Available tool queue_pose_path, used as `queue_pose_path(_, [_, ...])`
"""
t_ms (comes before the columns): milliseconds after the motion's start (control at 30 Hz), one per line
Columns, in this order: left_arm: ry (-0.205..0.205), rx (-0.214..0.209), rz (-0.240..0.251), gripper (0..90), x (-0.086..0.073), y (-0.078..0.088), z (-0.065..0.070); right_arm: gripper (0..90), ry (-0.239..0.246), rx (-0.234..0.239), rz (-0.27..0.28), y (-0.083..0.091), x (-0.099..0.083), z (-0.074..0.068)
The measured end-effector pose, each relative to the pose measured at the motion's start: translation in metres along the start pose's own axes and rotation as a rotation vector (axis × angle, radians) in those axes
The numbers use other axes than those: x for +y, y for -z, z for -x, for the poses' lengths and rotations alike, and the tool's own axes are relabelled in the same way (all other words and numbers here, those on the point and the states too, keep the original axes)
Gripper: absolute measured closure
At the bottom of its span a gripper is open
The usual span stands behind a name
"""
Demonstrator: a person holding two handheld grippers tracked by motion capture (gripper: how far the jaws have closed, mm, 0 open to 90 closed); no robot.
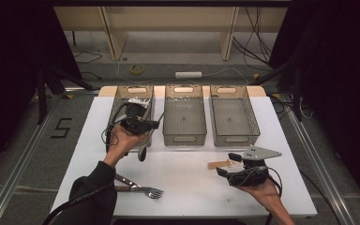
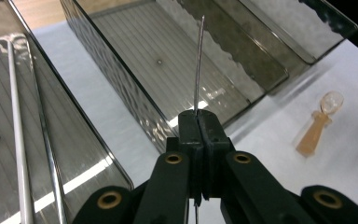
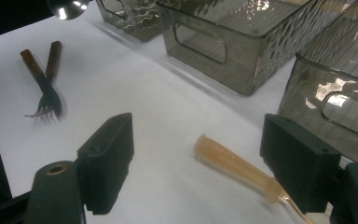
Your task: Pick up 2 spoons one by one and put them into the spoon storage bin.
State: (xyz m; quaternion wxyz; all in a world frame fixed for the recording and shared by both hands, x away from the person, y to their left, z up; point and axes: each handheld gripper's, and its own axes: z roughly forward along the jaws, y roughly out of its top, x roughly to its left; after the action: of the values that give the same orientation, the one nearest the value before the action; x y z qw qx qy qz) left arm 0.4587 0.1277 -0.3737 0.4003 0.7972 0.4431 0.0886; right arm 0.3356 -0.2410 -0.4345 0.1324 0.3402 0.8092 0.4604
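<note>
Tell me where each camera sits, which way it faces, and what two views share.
High view: fixed above the white table, facing forward and down at three smoky plastic bins; both forearms enter from below.
Left gripper view: rides the left hand-held gripper, whose jaws are shut on a thin metal spoon handle, looking along it over the bins.
Right gripper view: rides the open right hand-held gripper, looking down across the table.
Shared: both gripper views show the translucent orange plastic spoon.

White table [image 1: 187,187], three bins [image 1: 183,117], forks [image 1: 143,190], plastic spoon [image 1: 219,163]

Overhead view faces forward; both gripper views skim the table [image 1: 187,178].
</note>
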Motion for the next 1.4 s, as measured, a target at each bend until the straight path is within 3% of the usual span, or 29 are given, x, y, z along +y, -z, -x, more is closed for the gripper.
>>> queue_pose_path(300, [-0.004, 0.044, 0.013, 88.8, 0.018, -0.01, -0.002, 27.0, 0.002, 0.001, -0.002, 0.0, 0.0, 0.0])
queue_pose_path(833, [0.012, 0.063, 0.037, 88.8, 0.054, -0.033, 0.002, 27.2, 0.006, 0.002, -0.006, 0.0, -0.001, 0.001])
queue_pose_path(1400, [0.026, 0.084, 0.053, 88.8, 0.078, -0.059, 0.005, 27.2, 0.008, 0.005, -0.001, 0.0, 0.0, 0.001])
